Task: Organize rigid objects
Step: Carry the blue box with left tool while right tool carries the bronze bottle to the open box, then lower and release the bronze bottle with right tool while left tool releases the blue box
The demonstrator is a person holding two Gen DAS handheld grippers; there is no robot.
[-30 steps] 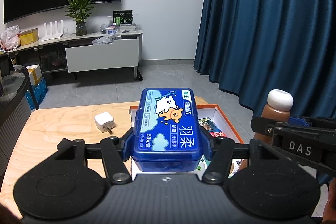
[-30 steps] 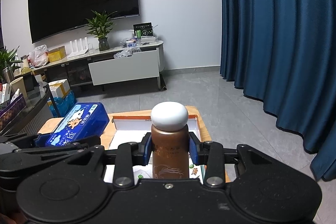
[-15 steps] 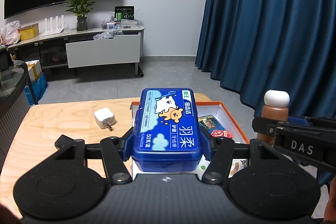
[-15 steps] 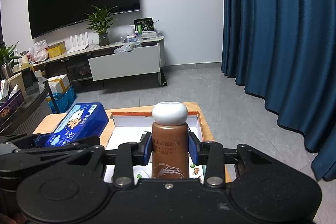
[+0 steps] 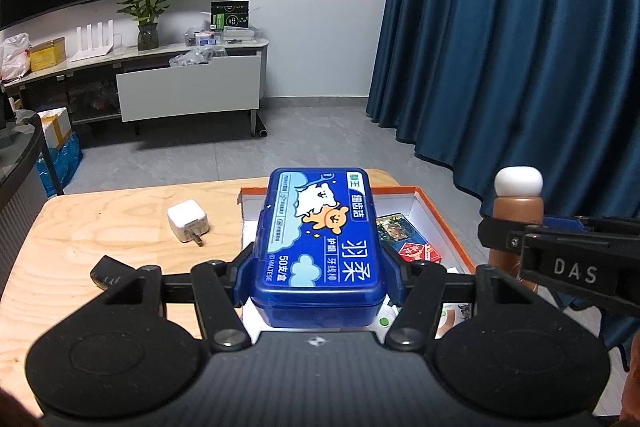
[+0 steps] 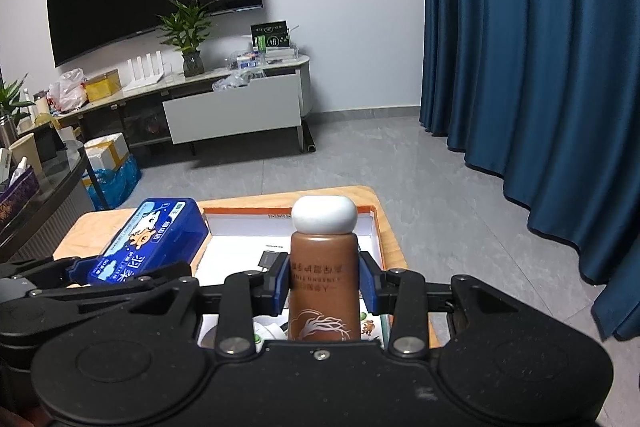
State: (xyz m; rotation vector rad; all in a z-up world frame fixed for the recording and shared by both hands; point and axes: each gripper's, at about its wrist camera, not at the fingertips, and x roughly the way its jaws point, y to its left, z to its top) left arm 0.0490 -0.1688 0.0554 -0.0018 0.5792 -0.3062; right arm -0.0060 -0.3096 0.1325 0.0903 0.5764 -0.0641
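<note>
Little changes across the last second: the left hand-held gripper keeps pinching the blue case above the orange-rimmed box, the right hand-held gripper clamps the brown bottle at lower centre, so both await placing.

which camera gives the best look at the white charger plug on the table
The left wrist view: the white charger plug lies in plain sight on the wooden table, left of the blue box. The right wrist view does not show it.

Wooden table: charger, orange-rimmed box.
</note>
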